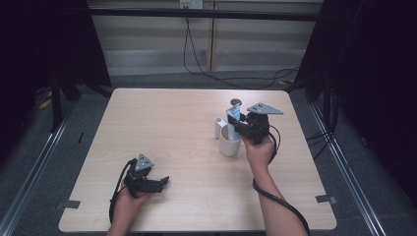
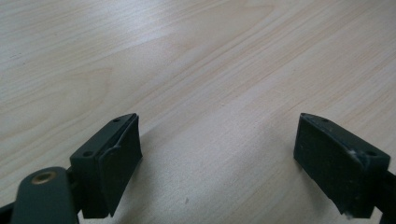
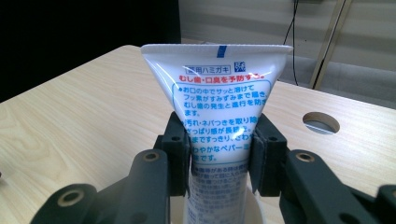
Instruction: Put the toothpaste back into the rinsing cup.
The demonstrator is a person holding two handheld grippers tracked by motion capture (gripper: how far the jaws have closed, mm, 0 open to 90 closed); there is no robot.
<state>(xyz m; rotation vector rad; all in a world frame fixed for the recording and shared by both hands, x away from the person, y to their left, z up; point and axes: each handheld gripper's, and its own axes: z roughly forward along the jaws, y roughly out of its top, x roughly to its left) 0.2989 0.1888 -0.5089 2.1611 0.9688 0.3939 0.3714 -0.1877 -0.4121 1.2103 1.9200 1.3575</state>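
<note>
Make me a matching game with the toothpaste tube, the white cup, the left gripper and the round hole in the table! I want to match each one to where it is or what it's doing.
Things:
1. toothpaste tube
2. white cup
3. left gripper
4. round hole in the table

States or places:
A. jaws wide apart over bare wood, holding nothing
B. stands upright on the table with the tube's lower end in it
C. near the table's far edge, beyond the cup
D. pinched between the right gripper's jaws, crimped end up

Pairs: 1-D, 2-B, 3-A, 4-C
</note>
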